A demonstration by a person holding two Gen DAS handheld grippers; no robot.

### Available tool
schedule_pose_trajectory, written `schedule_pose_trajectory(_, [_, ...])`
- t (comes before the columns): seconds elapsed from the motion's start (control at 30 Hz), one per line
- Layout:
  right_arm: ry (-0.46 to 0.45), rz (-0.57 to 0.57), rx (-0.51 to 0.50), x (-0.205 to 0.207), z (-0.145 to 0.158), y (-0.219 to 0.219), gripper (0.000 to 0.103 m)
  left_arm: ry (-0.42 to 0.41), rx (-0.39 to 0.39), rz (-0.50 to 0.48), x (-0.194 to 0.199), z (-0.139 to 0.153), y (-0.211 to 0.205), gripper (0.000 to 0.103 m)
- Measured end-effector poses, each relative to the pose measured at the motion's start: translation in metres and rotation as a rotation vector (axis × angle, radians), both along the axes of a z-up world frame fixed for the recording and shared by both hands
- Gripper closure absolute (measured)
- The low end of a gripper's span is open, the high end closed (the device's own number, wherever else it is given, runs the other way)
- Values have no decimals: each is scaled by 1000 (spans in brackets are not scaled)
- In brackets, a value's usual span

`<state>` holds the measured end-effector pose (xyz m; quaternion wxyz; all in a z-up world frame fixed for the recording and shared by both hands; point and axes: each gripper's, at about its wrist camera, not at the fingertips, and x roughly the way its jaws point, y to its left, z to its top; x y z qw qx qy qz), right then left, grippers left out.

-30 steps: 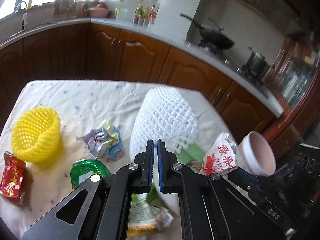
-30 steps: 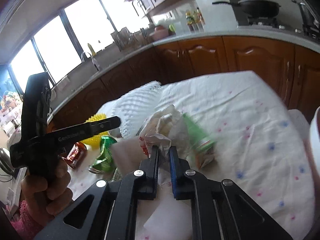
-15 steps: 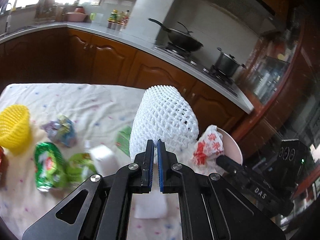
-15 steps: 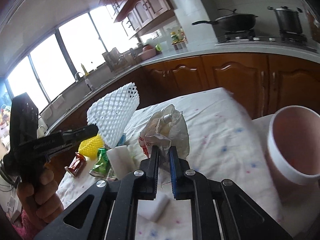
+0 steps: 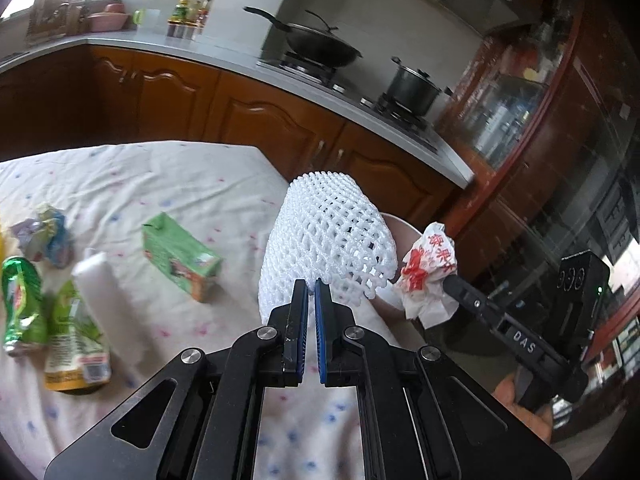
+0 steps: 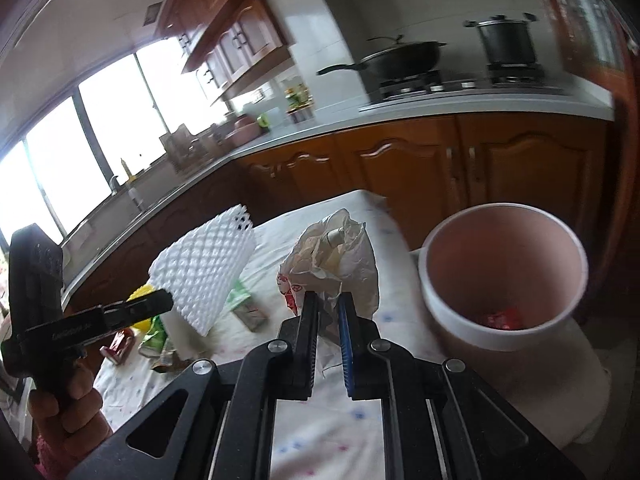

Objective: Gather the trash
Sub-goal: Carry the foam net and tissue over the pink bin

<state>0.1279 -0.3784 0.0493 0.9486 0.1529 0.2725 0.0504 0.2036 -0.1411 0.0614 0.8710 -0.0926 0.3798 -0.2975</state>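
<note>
The foam net (image 5: 326, 236) is white with an open diamond mesh. The crumpled wrapper (image 5: 428, 268) is white with red print. The bin (image 6: 502, 276) is white outside, pink inside. The tabletop (image 5: 192, 184) cloth is white with pink and blue specks.

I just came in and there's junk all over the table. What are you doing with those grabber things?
A person is clearing trash off the table. The left tool is shut on a white foam net, and the right tool is shut on a crumpled wrapper. Both are held up near the pink bin, which has something red inside. A green carton and other wrappers lie on the table.
</note>
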Motion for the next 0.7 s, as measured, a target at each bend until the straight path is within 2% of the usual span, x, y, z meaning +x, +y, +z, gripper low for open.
schedule_pose_trajectory(0.3, [-18, -104, 13, -12, 8, -48, 93, -11, 15, -98, -1, 4, -58, 100])
schedule_pose_trajectory(0.7, [-16, -196, 2, 1, 12, -103, 93, 20, 33, -211, 26, 0, -142, 100])
